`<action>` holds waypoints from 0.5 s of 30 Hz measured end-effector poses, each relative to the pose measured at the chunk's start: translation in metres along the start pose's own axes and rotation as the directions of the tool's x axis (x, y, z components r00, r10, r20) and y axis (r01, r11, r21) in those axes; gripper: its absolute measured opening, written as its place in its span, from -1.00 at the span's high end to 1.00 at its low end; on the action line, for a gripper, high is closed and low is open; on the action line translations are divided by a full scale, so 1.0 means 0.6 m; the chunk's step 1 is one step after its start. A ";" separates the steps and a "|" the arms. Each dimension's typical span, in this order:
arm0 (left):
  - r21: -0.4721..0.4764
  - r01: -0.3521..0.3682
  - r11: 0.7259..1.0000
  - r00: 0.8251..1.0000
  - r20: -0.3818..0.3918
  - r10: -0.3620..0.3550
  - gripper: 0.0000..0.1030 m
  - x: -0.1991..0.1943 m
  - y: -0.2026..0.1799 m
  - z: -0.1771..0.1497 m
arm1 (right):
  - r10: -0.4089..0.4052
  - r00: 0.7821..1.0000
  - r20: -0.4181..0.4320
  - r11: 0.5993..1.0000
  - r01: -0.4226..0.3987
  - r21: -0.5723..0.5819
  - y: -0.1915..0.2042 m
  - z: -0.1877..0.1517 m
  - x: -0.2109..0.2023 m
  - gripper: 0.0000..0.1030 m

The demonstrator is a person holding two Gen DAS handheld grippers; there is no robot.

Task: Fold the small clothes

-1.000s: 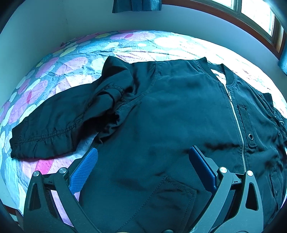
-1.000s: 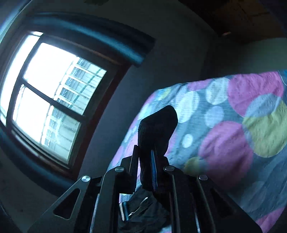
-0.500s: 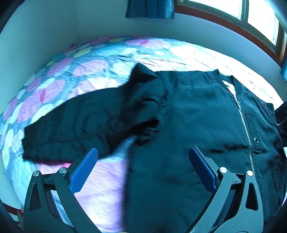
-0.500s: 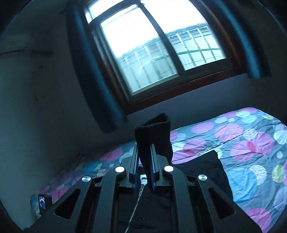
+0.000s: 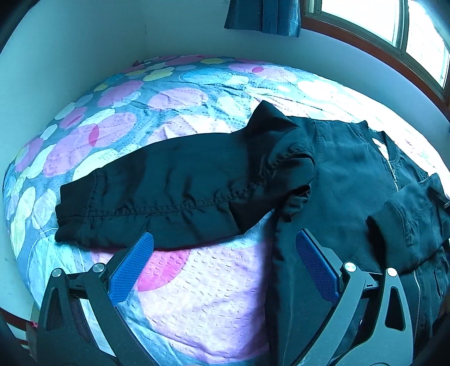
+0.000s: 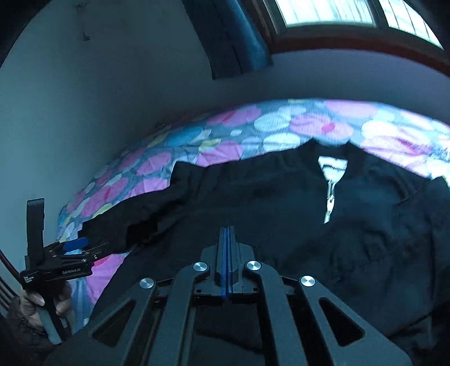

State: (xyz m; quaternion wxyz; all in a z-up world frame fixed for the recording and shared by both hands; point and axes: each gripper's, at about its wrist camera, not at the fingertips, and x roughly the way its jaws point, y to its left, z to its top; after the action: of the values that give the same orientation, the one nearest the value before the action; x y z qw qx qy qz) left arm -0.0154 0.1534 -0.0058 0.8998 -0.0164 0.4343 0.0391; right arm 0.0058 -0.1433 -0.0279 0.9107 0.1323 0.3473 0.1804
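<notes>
A small black zip-up jacket (image 5: 351,183) lies face up on the bed, also in the right wrist view (image 6: 281,202). Its one sleeve (image 5: 157,191) stretches out to the left. The other sleeve (image 5: 405,214) lies folded across the chest, cuff down. My left gripper (image 5: 222,247) is open and empty, hovering over the bedspread between the outstretched sleeve and the jacket's side; it also shows in the right wrist view (image 6: 73,245). My right gripper (image 6: 227,231) is shut with nothing between its pads, above the jacket's front.
The bed (image 5: 197,295) has a quilt with pink, white and blue circles. A wall (image 5: 70,50) runs along its far and left sides. A window with a blue curtain (image 5: 264,14) is above the far side.
The right gripper carried the right sleeve's cuff over the jacket, let it go on the chest and now is shut empty. The left gripper drew back leftwards off the jacket body.
</notes>
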 end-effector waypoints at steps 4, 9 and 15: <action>-0.009 0.018 1.000 1.000 -0.004 -0.018 -0.96 0.003 0.000 0.000 | 0.013 0.997 -0.070 0.996 -0.007 0.092 -0.014 -0.009 0.021 0.97; -0.054 0.209 0.976 0.976 -0.053 -0.212 -0.96 0.005 -0.028 -0.008 | 0.022 0.995 -0.094 0.997 -0.014 0.080 -0.008 -0.029 0.020 0.57; -0.133 0.508 0.851 0.841 -0.134 -0.524 -0.96 0.026 -0.105 0.000 | 0.005 0.999 -0.045 0.986 0.003 0.168 -0.055 -0.050 -0.029 0.25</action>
State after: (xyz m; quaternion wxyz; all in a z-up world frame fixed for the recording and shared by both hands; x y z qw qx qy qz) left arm -0.0007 0.0914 -0.0184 0.8361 -0.1775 0.4847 -0.1859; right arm -0.0188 -0.1771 -0.0515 0.8882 0.2046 0.3815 0.1541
